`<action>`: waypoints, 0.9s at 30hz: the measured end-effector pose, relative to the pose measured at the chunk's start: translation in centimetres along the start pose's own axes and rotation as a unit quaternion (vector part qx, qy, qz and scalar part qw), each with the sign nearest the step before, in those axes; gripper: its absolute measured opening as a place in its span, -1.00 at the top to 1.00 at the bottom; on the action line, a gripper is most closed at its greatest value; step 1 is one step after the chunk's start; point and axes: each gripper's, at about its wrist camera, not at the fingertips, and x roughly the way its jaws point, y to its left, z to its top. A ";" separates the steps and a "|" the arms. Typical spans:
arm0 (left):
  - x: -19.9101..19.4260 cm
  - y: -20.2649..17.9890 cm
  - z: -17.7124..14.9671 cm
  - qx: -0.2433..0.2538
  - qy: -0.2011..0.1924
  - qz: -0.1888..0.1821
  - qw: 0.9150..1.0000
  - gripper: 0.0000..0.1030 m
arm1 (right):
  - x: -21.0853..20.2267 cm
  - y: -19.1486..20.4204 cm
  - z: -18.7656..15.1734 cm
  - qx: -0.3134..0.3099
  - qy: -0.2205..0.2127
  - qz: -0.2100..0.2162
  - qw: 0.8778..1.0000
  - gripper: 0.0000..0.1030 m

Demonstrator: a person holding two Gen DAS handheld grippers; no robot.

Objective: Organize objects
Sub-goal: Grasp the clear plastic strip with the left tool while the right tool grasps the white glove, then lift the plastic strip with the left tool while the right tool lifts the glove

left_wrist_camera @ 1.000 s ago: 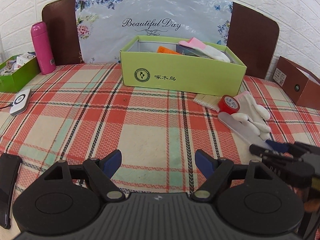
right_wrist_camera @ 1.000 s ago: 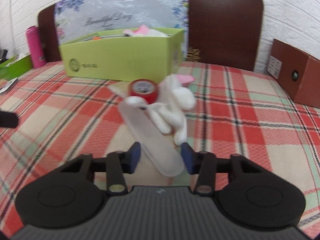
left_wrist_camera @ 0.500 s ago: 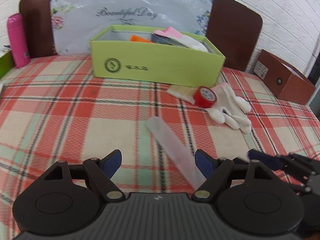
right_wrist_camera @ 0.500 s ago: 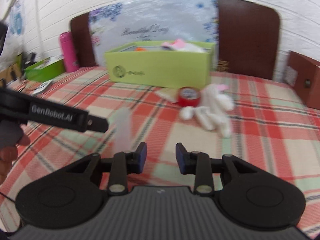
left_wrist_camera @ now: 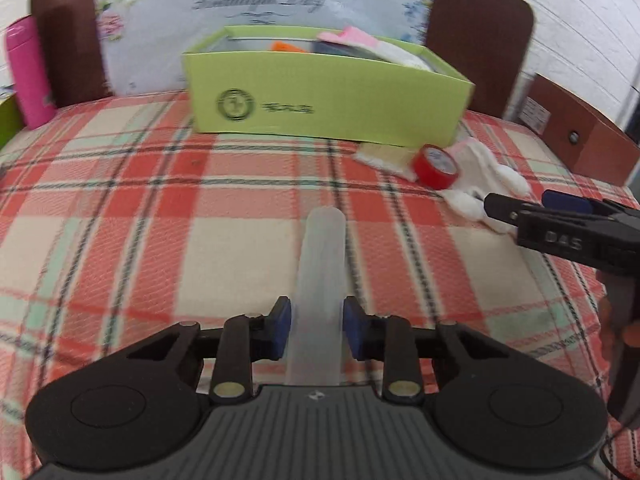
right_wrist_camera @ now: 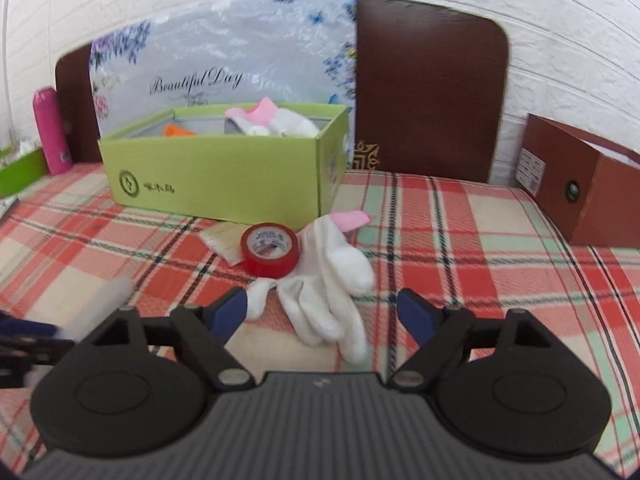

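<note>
A frosted plastic strip (left_wrist_camera: 322, 264) sticks out forward from my left gripper (left_wrist_camera: 316, 320), held off the plaid cloth. The jaws are closing and their blue pads touch its two sides. The same strip (right_wrist_camera: 108, 300) shows blurred at the lower left of the right wrist view. My right gripper (right_wrist_camera: 322, 312) is opening, with nothing gripped; it hovers over a white glove (right_wrist_camera: 332, 280) with a pink cuff. A red tape roll (right_wrist_camera: 270, 248) and a beige brush (right_wrist_camera: 224, 240) lie beside the glove. Behind them stands the open green box (right_wrist_camera: 224, 184), holding another glove and an orange item.
A pink bottle (left_wrist_camera: 28, 76) stands at the back left. A brown box (right_wrist_camera: 580, 192) sits at the right edge of the plaid cloth (left_wrist_camera: 160, 240). A floral board and dark headboard back the scene. The right gripper (left_wrist_camera: 520, 204) reaches in from the right near the glove (left_wrist_camera: 492, 168).
The strip has passed from the right gripper to the left, whose jaws narrowed onto it. The right jaws opened wide and swung back over the glove and tape.
</note>
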 end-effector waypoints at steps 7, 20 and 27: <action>-0.4 1.7 -0.3 -0.024 0.010 -0.001 1.000 0.36 | 3.9 1.3 0.0 -0.012 0.033 0.015 0.999 0.32; -2.1 1.1 -2.2 0.016 0.014 -0.049 0.999 0.41 | -9.3 -1.3 -3.5 0.095 -0.016 0.150 0.984 0.72; -2.8 1.6 -2.7 0.021 0.006 -0.010 1.000 -0.21 | -10.7 -2.7 -6.4 0.090 0.068 0.053 0.992 -0.23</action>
